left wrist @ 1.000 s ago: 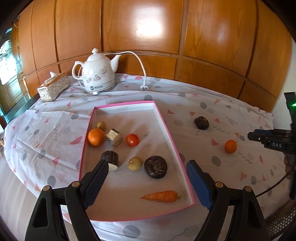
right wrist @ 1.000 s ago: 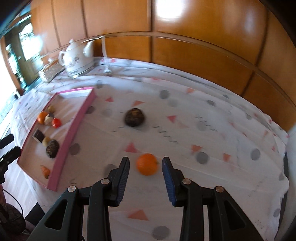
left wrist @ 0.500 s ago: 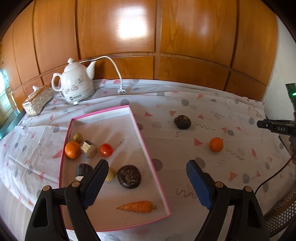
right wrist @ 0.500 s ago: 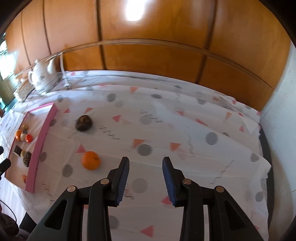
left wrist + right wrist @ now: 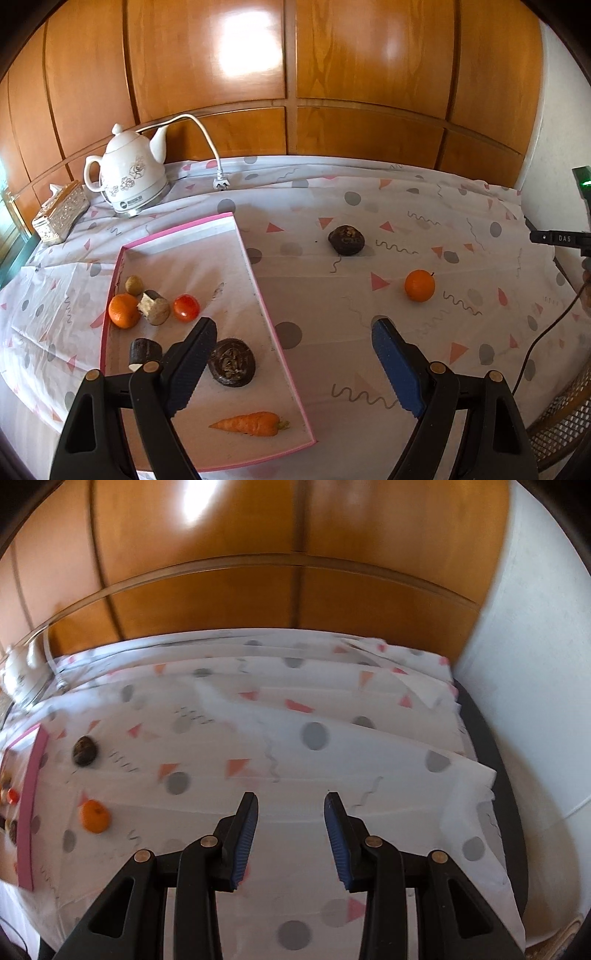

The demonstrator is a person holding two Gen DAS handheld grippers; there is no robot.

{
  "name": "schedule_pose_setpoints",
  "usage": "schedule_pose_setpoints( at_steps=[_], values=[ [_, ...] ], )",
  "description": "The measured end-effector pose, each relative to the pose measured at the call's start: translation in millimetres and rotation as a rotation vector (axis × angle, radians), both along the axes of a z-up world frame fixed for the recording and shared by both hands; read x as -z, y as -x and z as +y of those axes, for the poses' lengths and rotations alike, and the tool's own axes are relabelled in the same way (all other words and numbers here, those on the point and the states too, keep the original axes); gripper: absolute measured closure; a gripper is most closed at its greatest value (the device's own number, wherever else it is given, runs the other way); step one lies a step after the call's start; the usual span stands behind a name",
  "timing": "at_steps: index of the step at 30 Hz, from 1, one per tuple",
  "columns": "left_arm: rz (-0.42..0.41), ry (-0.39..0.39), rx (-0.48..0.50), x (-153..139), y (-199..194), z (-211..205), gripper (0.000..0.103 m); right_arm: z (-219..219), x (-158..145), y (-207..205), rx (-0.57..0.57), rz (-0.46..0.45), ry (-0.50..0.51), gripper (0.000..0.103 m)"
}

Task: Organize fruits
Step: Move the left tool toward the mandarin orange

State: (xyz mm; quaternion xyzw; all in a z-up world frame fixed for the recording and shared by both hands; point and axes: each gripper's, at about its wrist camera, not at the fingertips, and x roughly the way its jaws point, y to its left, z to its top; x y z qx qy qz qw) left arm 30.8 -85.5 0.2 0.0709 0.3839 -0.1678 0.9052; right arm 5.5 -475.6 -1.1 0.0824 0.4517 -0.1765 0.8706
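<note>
A pink-rimmed tray (image 5: pixel 255 280) holds an orange (image 5: pixel 123 311), a tomato (image 5: pixel 186 307), a carrot (image 5: pixel 249 424), a dark round fruit (image 5: pixel 231 362) and several small pieces. On the cloth to its right lie a second orange (image 5: pixel 419 285) and another dark round fruit (image 5: pixel 346 240). My left gripper (image 5: pixel 293 325) hangs open over the tray's right rim with nothing between its fingers. My right gripper (image 5: pixel 291 797) is open by a narrow gap over bare cloth. In its blurred view the orange (image 5: pixel 95 816), dark fruit (image 5: pixel 85 750) and tray (image 5: pixel 31 794) sit far left.
A white teapot (image 5: pixel 129 177) with a cord and plug (image 5: pixel 221 182) and a tissue box (image 5: pixel 61 212) stand at the back left, against wooden panelling. The table's right edge (image 5: pixel 480 738) meets a white wall. A wicker piece (image 5: pixel 561 432) shows at the lower right.
My right gripper has swung right, away from the loose orange that lay just ahead of its fingers. The left gripper has shifted right, so the tray now sits further left in its view.
</note>
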Motion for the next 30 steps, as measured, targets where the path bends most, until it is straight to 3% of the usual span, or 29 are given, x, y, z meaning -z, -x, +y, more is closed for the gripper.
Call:
schedule_pose_setpoints(
  at_steps=[9, 16, 25, 30],
  values=[
    [0.008, -0.017, 0.022, 3.3, -3.6, -13.1, 0.017, -50.0, 10.6, 10.7, 0.189, -0.017, -0.078, 0.065],
    [0.012, -0.028, 0.05, 4.8, -8.1, -27.5, 0.017, -72.4, 15.6, 21.8, 0.306, -0.015, -0.084, 0.065],
    [0.029, -0.044, 0.115, 12.9, -13.8, -61.9, 0.017, -114.4, 19.0, 57.4, 0.603, -0.029, -0.11, 0.065],
    [0.053, -0.047, 0.163, 22.6, -19.5, -85.6, 0.017, -133.4, 19.0, 82.5, 0.752, -0.084, -0.162, 0.065]
  ],
)
